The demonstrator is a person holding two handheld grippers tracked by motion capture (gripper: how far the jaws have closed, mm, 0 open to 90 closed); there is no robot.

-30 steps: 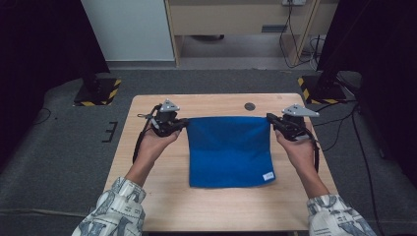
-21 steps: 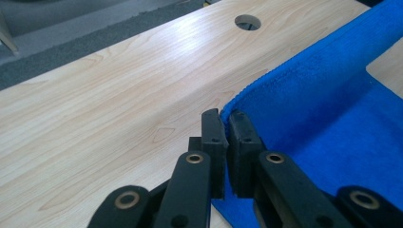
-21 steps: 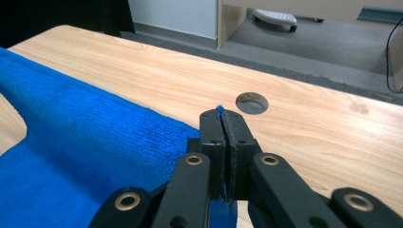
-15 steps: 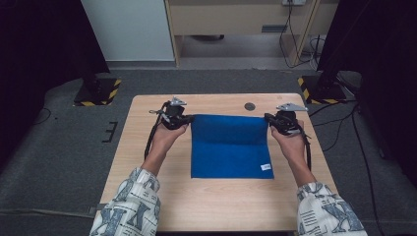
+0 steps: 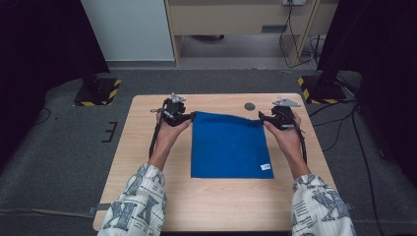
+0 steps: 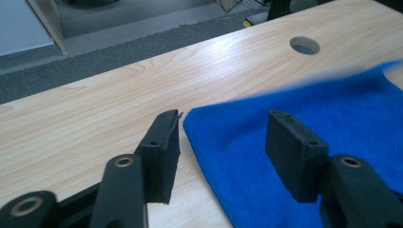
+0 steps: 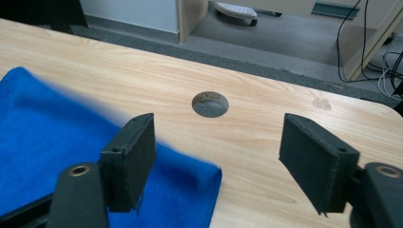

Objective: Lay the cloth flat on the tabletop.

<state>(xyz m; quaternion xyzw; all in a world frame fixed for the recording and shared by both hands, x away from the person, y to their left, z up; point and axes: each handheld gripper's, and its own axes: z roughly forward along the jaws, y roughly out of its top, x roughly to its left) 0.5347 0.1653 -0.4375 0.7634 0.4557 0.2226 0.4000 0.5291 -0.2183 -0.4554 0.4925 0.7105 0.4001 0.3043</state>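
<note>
Both the left gripper (image 5: 189, 117) and the right gripper (image 5: 263, 118) have just opened their jaws, releasing the far corners of the blue cloth (image 5: 230, 145), which now lies flat mid-table (image 5: 147, 162), so the spreading step appears complete.

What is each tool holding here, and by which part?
Nothing. Both the left tool and the right tool have just opened, jaws apart at the far corners of the blue cloth.
</note>
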